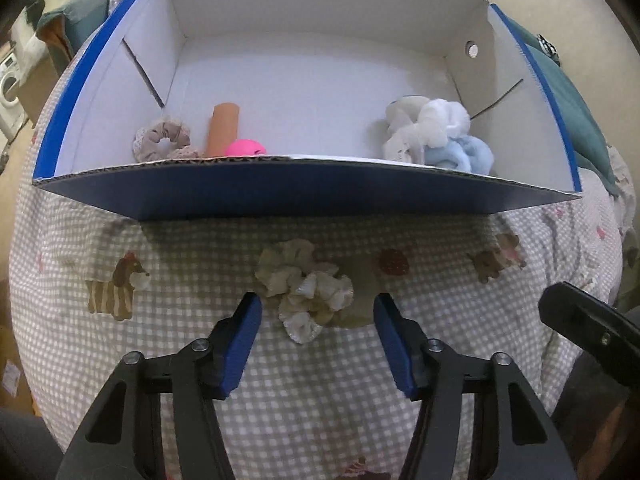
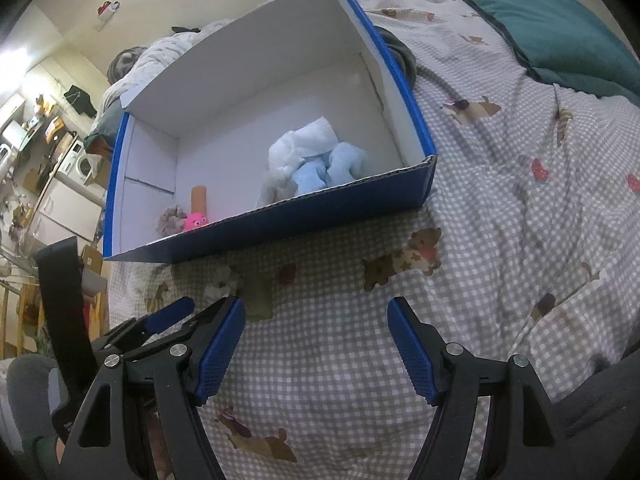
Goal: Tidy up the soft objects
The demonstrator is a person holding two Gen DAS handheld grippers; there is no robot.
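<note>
Left gripper spread wide around the cream scrunchie by the box's near wall; soft, light, pinch its bunched middle. Right gripper gapes empty.

One blue cardboard box holds three scrunchies: beige, white, light blue. It also holds one orange tube and one pink ball. One cream scrunchie lies outside.

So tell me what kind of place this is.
Probably a small home, working on a bed: a checked quilt with dog prints covers the surface, a teal pillow lies on it, and a washing machine stands in the background.
</note>
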